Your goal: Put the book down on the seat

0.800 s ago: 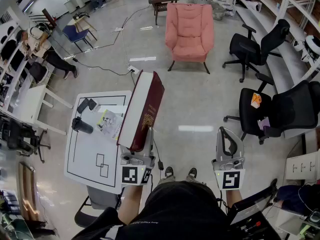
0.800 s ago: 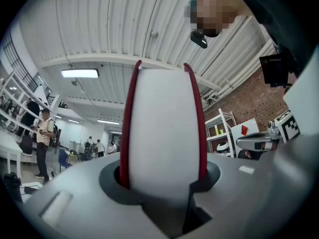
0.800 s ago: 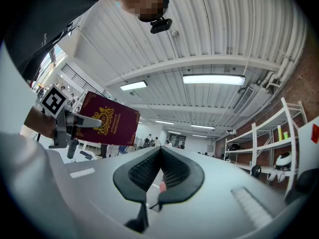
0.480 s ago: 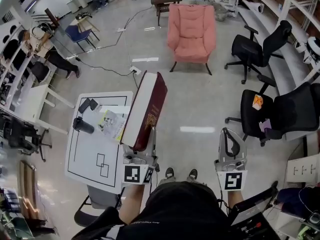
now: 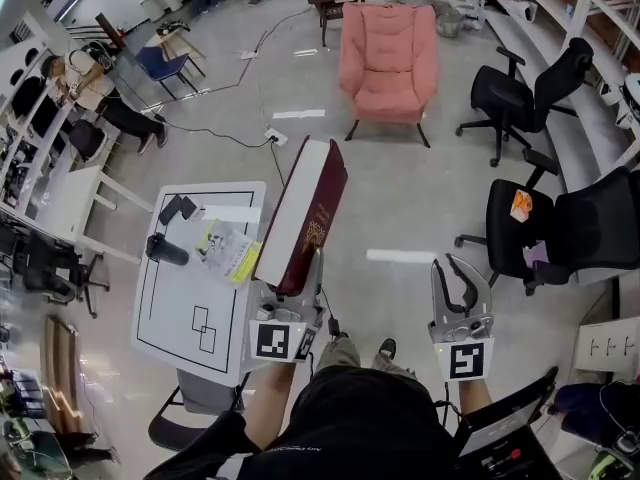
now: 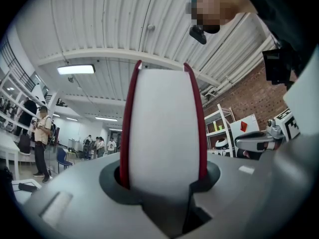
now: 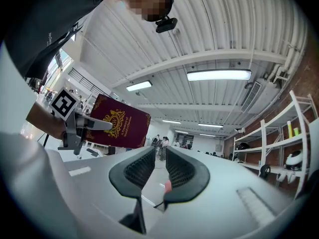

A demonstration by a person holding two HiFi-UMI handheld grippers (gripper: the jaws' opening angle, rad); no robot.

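Beside the desk (image 5: pixel 165 313), fingers of the left gripper (image 5: pixel 300 286) clench the maroon book (image 5: pixel 308 208); the right gripper (image 5: pixel 459 273) hangs released, empty. Only the head view shows the pink armchair (image 5: pixel 388 58).

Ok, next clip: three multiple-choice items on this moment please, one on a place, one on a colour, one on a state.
1. Where is the book? A. in the right gripper B. in the left gripper C. on the armchair seat
2. What colour is the armchair? A. pink B. green C. black
3. How do the right gripper's jaws stand? A. shut on the book B. shut on a cup C. apart, empty
Key: 1 B, its jaws clamp the book; 2 A, pink upholstery; 3 C, a gap shows between its pads.
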